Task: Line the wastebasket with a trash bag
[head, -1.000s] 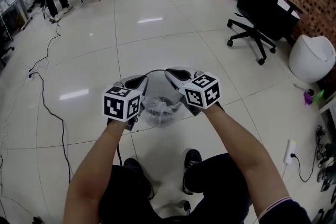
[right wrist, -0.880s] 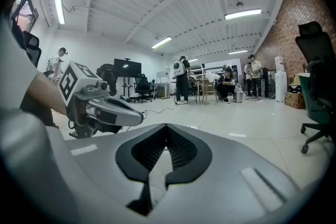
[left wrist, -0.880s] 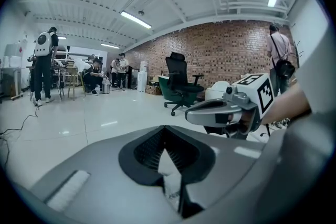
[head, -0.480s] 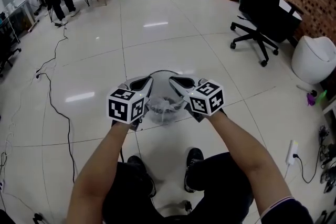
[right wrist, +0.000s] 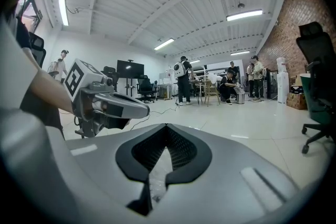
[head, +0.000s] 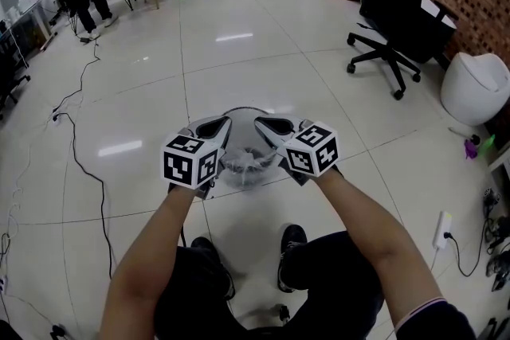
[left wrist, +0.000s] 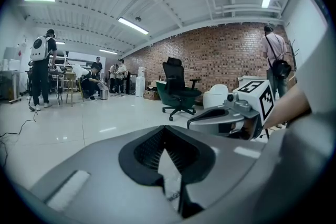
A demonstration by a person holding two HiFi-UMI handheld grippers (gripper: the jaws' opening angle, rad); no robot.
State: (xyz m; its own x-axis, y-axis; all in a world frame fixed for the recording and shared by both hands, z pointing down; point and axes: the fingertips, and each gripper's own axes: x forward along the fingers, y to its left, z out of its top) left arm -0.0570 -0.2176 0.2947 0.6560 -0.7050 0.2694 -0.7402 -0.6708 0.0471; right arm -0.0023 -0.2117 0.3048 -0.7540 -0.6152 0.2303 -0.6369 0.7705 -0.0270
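Since a second ago both grippers have shifted only slightly; we still hold them either side of the wastebasket (head: 239, 110) on the floor. Jaws of the left gripper (head: 212, 126) are closed on a thin strip of the clear trash bag (head: 244, 163). The right gripper (head: 274, 126) pinches the film likewise. Most of the bag sits crumpled inside the wastebasket, between the grippers.

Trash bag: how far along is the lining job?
Done: the left gripper and right gripper are each shut on a pinch of the clear trash bag. In hand: the bag hangs bunched between them at the opening of the wastebasket. Left: spread the bag's mouth and fold it over the rim; no film looks wrapped over the rim yet.
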